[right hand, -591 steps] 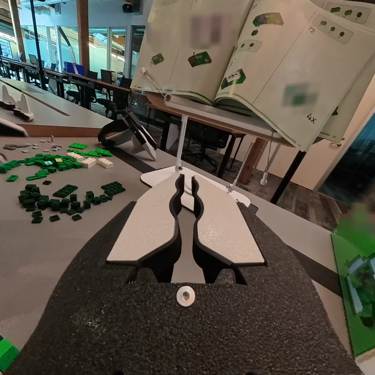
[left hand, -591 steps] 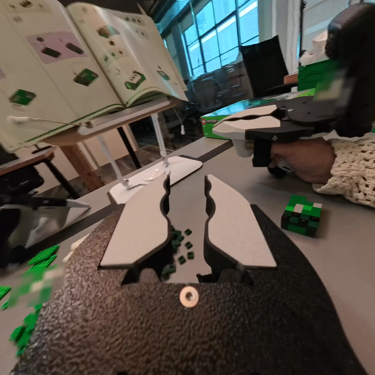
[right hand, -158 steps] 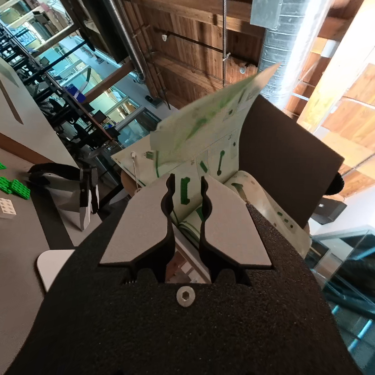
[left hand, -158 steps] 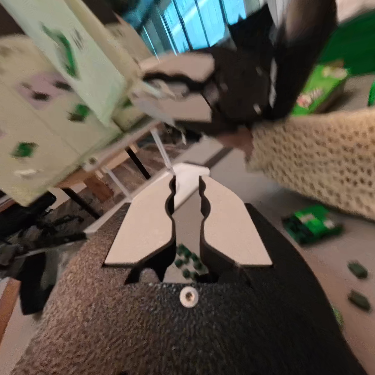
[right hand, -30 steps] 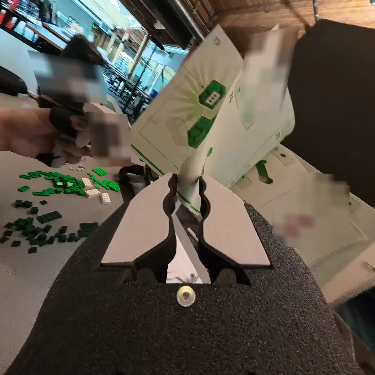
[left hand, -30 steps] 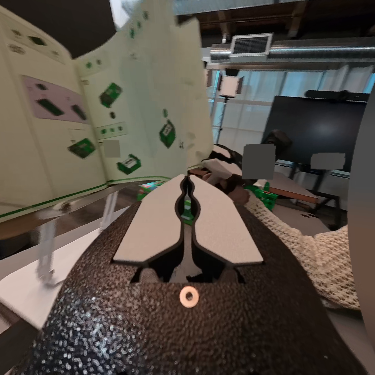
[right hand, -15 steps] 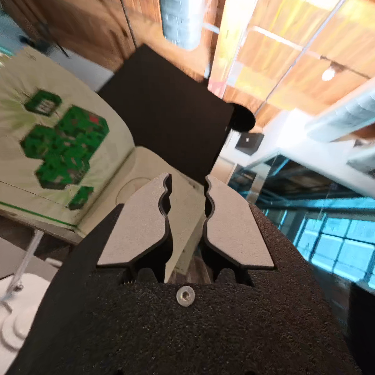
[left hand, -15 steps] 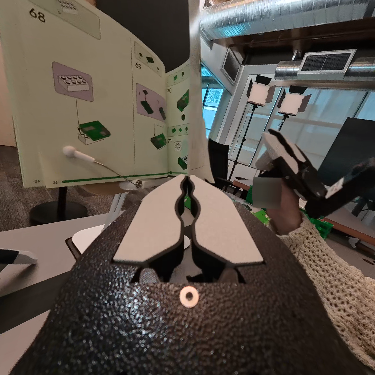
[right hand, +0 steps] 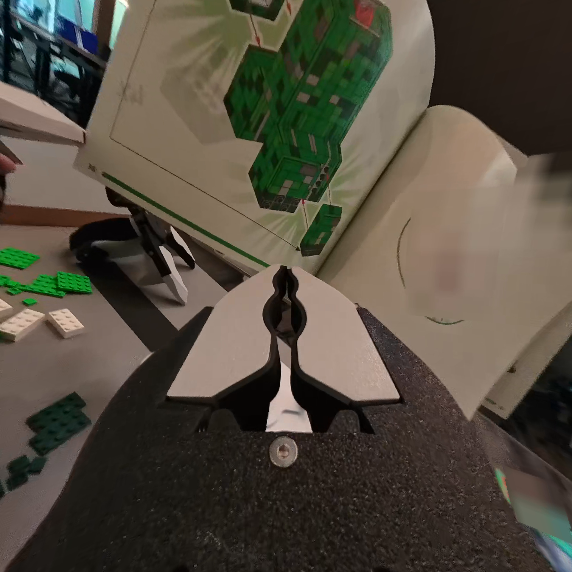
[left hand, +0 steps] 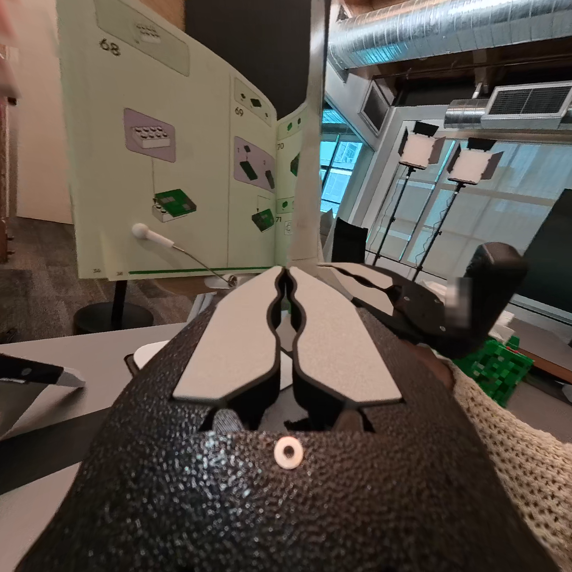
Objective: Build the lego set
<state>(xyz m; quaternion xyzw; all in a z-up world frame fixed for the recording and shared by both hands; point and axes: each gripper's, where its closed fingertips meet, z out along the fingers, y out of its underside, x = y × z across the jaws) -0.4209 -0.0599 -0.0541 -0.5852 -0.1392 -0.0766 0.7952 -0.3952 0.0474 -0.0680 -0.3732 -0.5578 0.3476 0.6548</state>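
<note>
The instruction booklet (left hand: 173, 161) stands open on its stand. One page (left hand: 309, 154) stands upright, edge-on to the left wrist view. The right wrist view shows the face of that page (right hand: 216, 117), printed with a green build. My right gripper (right hand: 284, 270) is shut at the page's lower edge and seems to pinch it. It also shows in the left wrist view (left hand: 328, 266), at the foot of the page. My left gripper (left hand: 286, 269) is shut with nothing seen between its fingers, just left of the page's foot. Loose green plates (right hand: 74, 281), white bricks (right hand: 65, 322) and dark green plates (right hand: 57, 421) lie on the table to the left.
A green block build (left hand: 495, 371) stands on the table at the right, behind a cream knitted sleeve (left hand: 510, 479). A spare gripper (right hand: 148, 247) lies on the table under the booklet. A wire page holder with a white ball (left hand: 139, 230) rests on the left page. My hands' fingertips stand some 12 cm from each other.
My right gripper has swung down from pointing at the ceiling and has gone from open to shut at the page's lower edge. My left gripper stays shut and has barely moved.
</note>
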